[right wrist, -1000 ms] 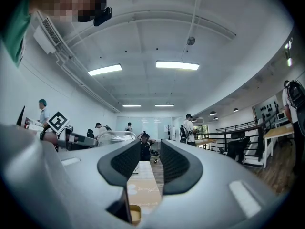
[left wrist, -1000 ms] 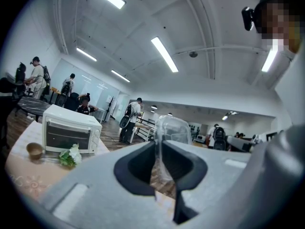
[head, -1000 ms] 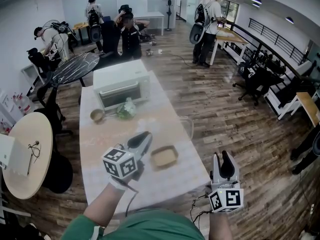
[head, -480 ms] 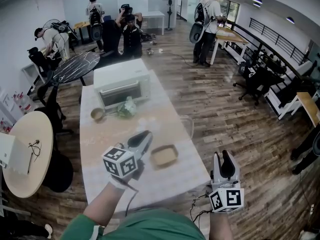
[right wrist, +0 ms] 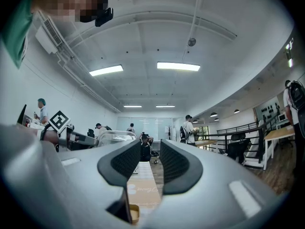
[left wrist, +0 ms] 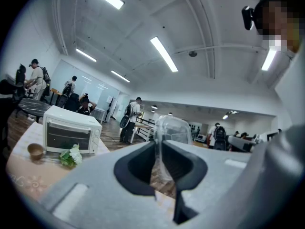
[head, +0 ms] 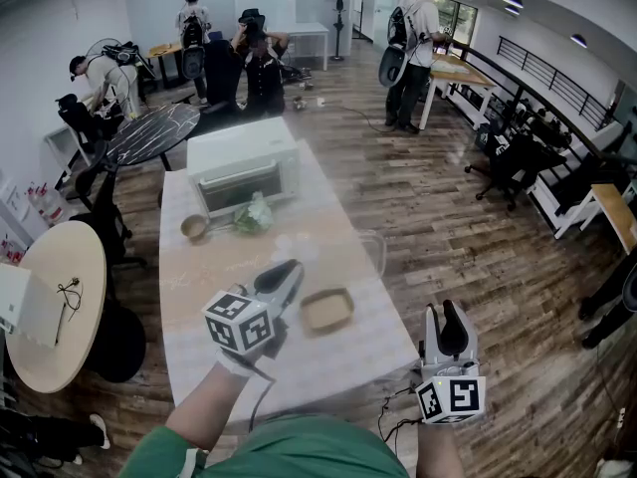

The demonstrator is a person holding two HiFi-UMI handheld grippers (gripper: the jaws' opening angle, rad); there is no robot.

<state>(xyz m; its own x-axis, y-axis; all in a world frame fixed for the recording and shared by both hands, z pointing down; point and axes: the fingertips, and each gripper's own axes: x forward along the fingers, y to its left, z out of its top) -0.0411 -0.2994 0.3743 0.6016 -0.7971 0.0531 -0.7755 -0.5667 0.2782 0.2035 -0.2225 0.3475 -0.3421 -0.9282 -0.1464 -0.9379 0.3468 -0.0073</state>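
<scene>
A person stood at the near end of a long cloth-covered table, holding a gripper in each hand. The left gripper hung over the table. Its jaws were parted by only a narrow slit and held nothing. Just to its right lay a shallow tan tray, apart from the jaws. Ahead of it and a little to the right stood a clear plastic container, which lined up with the slit in the left gripper view.

The right gripper was off the table's near right corner, above wooden floor. Its jaws stood somewhat wider apart and were also empty. The tray lay to its left.

The tray looked light, stiff and low-walled, so a pinch on one rim wall would probably suit it. The container looked thin, light and slippery, and likely to dent or tip under a hard squeeze.

Far ahead of both grippers stood a toaster oven, with a small bowl and a sprig of flowers in front of it. The stretch of cloth from the grippers to these seemed room enough to move. The table's right edge ran close beside the tray and the container.
</scene>
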